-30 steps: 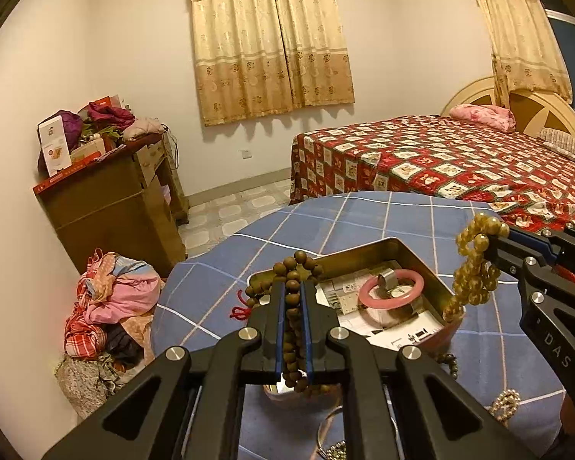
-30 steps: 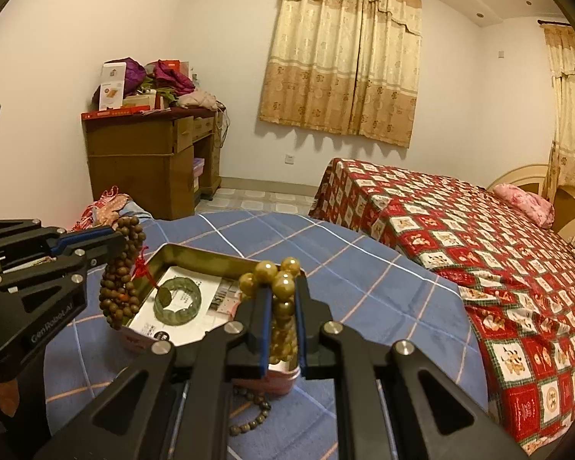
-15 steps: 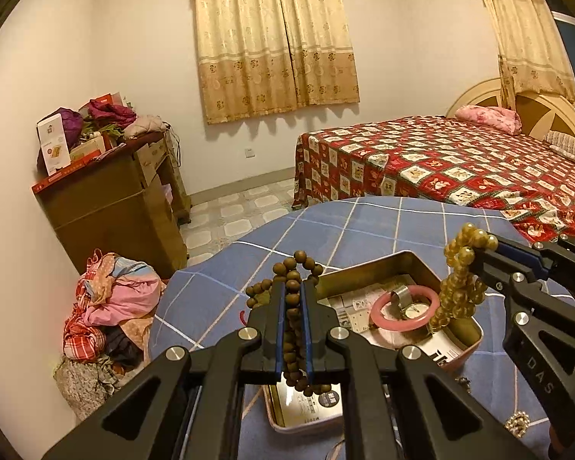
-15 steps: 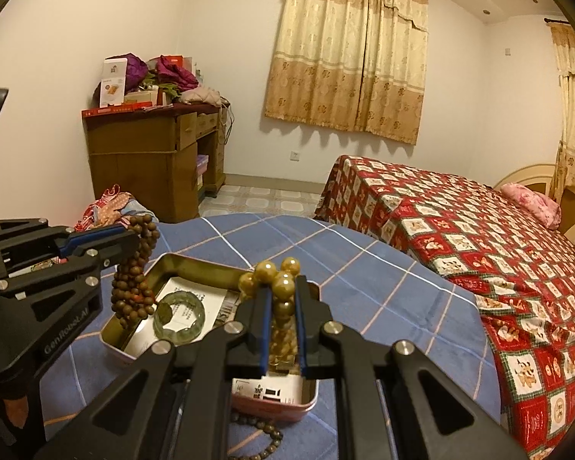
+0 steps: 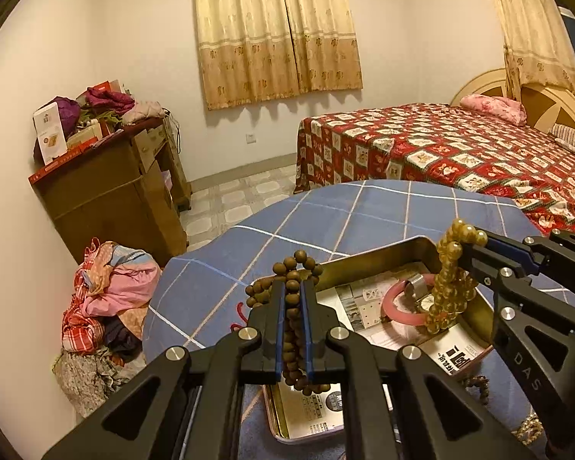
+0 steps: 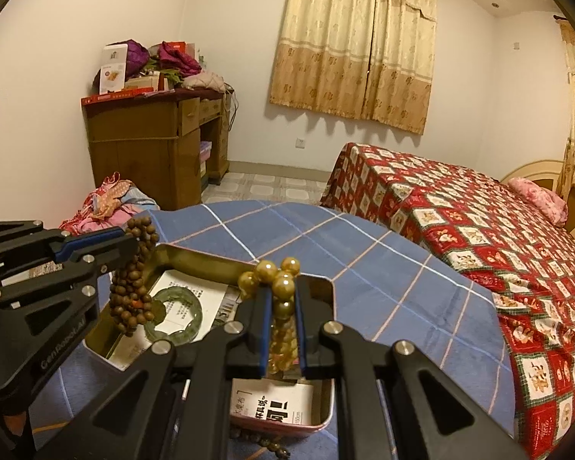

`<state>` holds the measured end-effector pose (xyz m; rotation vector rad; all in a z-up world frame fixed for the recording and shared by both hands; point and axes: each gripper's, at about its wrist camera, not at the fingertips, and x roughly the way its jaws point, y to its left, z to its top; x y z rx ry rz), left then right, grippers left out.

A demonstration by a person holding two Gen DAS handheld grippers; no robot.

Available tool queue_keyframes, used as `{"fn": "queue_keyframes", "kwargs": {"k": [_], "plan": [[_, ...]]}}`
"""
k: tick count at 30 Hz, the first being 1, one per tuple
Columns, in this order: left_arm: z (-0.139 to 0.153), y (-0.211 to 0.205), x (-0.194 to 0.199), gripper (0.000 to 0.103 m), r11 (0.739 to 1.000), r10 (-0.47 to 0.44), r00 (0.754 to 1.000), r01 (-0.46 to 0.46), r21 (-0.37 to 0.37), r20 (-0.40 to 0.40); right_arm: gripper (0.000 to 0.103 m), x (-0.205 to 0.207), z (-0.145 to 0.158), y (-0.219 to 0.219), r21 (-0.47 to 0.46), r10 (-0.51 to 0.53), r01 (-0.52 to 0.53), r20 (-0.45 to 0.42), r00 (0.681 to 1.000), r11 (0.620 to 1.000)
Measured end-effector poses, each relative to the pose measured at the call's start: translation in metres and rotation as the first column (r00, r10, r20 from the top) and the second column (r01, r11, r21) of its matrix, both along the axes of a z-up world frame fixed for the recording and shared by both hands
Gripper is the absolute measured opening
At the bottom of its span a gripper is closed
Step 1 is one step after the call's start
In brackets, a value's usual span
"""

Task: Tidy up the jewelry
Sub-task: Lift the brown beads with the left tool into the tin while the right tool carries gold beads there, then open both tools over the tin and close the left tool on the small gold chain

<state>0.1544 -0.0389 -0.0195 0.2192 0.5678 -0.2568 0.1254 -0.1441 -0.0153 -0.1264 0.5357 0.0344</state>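
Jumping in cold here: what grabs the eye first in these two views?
Each gripper is shut on a string of beads above the open tin: the left gripper holds brown beads, the right gripper amber beads. A pink bangle lies in the tin.

We are holding the left gripper (image 5: pixel 294 291) and right gripper (image 6: pixel 281 299) side by side, angling both downward, each one's jaws clamping a hanging bead strand.
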Motion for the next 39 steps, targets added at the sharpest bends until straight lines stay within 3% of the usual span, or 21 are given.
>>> {"fn": "queue_keyframes", "kwargs": {"k": [31, 33, 34, 36, 37, 38, 39], "plan": [[-0.031, -0.003, 0.019, 0.007, 0.999, -0.002, 0.998, 0.005, 0.044, -0.070, 0.013, 0.020, -0.032, 0.000, -0.024, -0.018, 0.016, -0.087, 0.996, 1.000], [-0.030, -0.005, 0.018, 0.007, 0.999, -0.009, 0.998, 0.013, 0.049, -0.065, 0.013, 0.021, -0.034, -0.001, -0.015, -0.009, 0.008, -0.106, 0.994, 1.000], [-0.029, -0.005, 0.017, 0.008, 0.998, -0.016, 0.997, 0.020, 0.051, -0.070, 0.019, 0.021, -0.034, -0.002, -0.014, -0.008, 0.007, -0.107, 0.994, 1.000], [-0.026, -0.005, 0.014, 0.015, 0.998, -0.018, 0.998, 0.022, 0.057, -0.063, 0.046, 0.018, -0.032, -0.004, -0.019, -0.018, 0.016, -0.100, 0.995, 1.000], [-0.023, -0.004, 0.011, 0.038, 0.998, -0.007, 0.999, 0.010, 0.063, -0.052, 0.063, 0.015, -0.032, -0.005, -0.016, -0.023, 0.021, -0.092, 0.995, 1.000], [-0.021, -0.003, 0.009, 0.068, 0.998, 0.001, 0.999, 0.001, 0.064, -0.037, 0.065, 0.012, -0.030, -0.006, -0.020, -0.030, 0.029, -0.082, 0.996, 0.999], [-0.016, 0.000, 0.003, 0.078, 0.998, 0.013, 1.000, -0.013, 0.060, -0.002, 0.065, 0.008, -0.029, -0.008, -0.034, -0.040, 0.037, -0.079, 0.996, 0.999]]}}
